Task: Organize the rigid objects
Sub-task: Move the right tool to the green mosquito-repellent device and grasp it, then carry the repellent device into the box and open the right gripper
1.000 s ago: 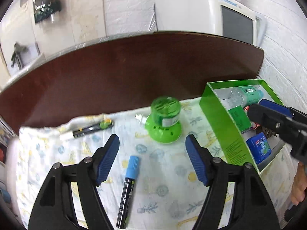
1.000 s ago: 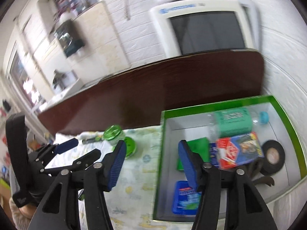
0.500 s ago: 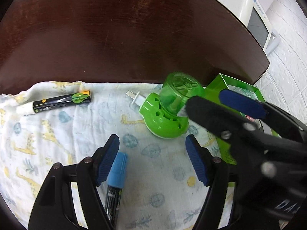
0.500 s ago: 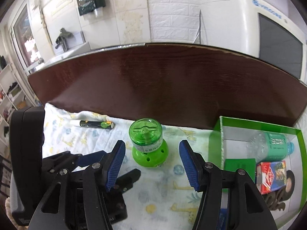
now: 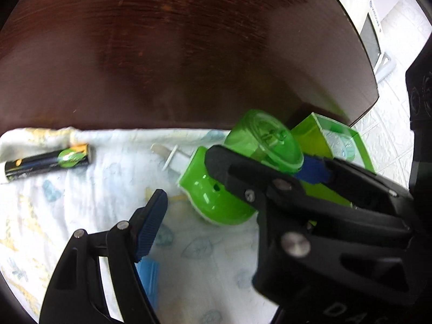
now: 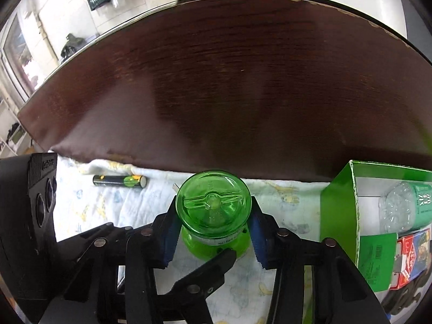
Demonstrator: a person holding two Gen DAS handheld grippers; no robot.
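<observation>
Dark brown wood of the table (image 6: 243, 86) fills most of both views, its near part covered by a pale printed cloth (image 6: 113, 210). At the right stands a green box (image 6: 340, 216), cut off by the frame edge, with a clear bottle (image 6: 402, 208) and a red packet (image 6: 413, 251) lying inside; further contents are too dark to make out. The green plug-in bottle (image 6: 213, 205) stands on the cloth just left of the box. The right gripper (image 6: 213, 229) has just been closing, and its 2 blue pads sit against either side of the bottle's clear top, clamping it. The left gripper (image 5: 216, 216) stands spread with nothing between its fingers; from its own camera its right finger is hidden behind the right gripper's black frame. In the right wrist view that finger's tip reaches just beside the bottle's base. A black marker (image 6: 118, 181) lies well to the left; a blue marker cap (image 5: 148, 272) peeks out below the left finger (image 5: 151, 224).
</observation>
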